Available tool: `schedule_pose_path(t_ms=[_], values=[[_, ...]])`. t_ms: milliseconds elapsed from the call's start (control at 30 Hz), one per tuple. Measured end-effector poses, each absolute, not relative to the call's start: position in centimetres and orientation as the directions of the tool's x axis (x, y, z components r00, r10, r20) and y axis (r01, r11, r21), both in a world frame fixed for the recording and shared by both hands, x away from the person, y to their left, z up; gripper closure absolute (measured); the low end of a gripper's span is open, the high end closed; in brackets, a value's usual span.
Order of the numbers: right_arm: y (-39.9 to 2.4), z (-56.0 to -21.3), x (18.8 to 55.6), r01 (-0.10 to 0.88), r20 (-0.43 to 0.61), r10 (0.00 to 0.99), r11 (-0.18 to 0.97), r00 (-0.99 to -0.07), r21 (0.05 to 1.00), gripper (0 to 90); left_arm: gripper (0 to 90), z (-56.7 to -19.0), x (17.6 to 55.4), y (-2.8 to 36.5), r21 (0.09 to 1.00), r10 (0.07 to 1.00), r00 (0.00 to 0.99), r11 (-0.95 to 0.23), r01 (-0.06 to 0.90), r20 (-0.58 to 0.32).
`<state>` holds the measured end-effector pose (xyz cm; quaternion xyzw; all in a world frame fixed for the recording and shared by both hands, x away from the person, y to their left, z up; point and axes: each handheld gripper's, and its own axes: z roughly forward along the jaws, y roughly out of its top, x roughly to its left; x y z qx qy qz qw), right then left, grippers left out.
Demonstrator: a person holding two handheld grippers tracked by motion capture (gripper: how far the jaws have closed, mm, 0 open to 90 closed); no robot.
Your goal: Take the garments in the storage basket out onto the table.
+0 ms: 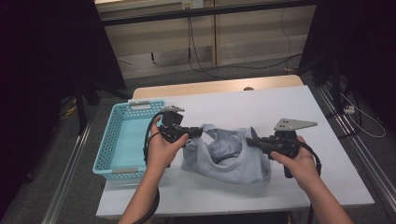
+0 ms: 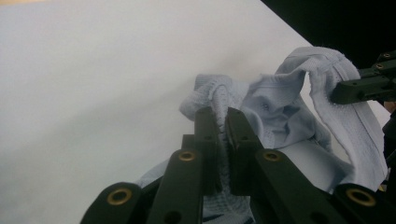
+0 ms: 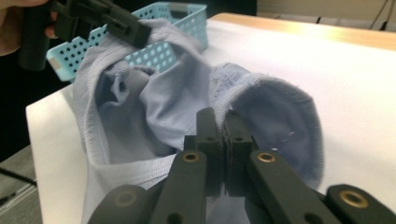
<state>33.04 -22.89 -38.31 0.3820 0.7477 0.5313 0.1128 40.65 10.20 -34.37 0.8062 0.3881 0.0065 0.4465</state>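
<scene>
Both grippers are clamped onto the same pale blue garment (image 1: 224,156), one at each end. The left gripper (image 1: 198,132) has its jaws pressed nearly together on a ribbed hem at the garment's left edge; in the left gripper view (image 2: 223,123) a fold of knit cloth is squeezed in the narrow slot between the two black fingers (image 2: 205,140). The right gripper (image 1: 250,141) pinches the opposite edge just as tightly; in the right gripper view (image 3: 223,125) its fingers (image 3: 208,140) meet on a thin seam with hardly any gap. The cloth hangs slack between the two grips, its upper edge lifted while the lower part rests in a crumpled heap on the white table (image 1: 261,105), roughly at the middle of the near half.

A light blue perforated basket (image 1: 106,151) sits at the table's left edge, just beside the left hand (image 1: 161,149); from the high view its floor looks bare, with nothing lying in it.

From above, the right hand (image 1: 299,163) and the grey plate on its gripper are plain. The left gripper view adds the stitching along the garment's band and the other gripper's tip biting it at far right. The right gripper view shows the garment's hollow inside and the basket's holes behind it
</scene>
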Motion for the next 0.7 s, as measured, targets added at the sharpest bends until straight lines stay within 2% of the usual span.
schedule_pose_path(t_ms=[400,700], values=[[-24.6,-37.1,33.6,0.435,0.217,0.730,0.121,-0.648,0.892,88.4,85.7,-32.8,41.2,10.6,0.737,0.642,0.694,-0.287,0.612,-0.326],[-24.0,-36.8,34.1,0.424,0.216,0.720,0.119,-0.660,0.898,88.4,85.9,-32.5,41.3,10.9,0.732,0.642,0.690,-0.285,0.620,-0.334]])
